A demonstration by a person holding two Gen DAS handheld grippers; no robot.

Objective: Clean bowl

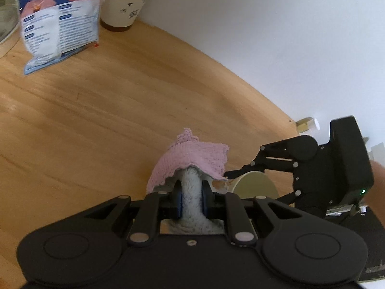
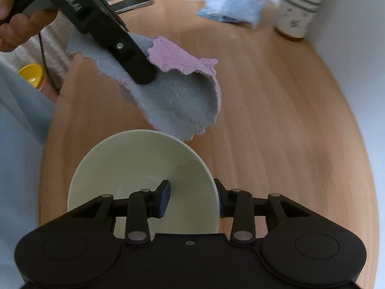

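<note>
A pale green bowl [image 2: 134, 166] sits on the round wooden table [image 2: 276, 120] just below my right gripper [image 2: 193, 198]. One blue pad is inside the bowl and the other finger is outside the rim; the inner pad stands off the wall, so the jaws are open around the rim. My left gripper [image 1: 191, 197] is shut on a cloth [image 1: 190, 156], fluffy grey on one side and pink on the other. In the right wrist view the cloth [image 2: 178, 101] hangs from the left gripper [image 2: 144, 77] just beyond the bowl. The bowl [image 1: 255, 185] and right gripper [image 1: 255, 187] show at the left wrist view's right.
A blue and white packet [image 1: 60, 24] and a patterned paper cup [image 1: 125, 0] stand at the table's far side by the white wall. A yellow-lidded jar [image 2: 31, 74] lies off the table's left edge. A person's hand [image 2: 14, 24] holds the left gripper's handle.
</note>
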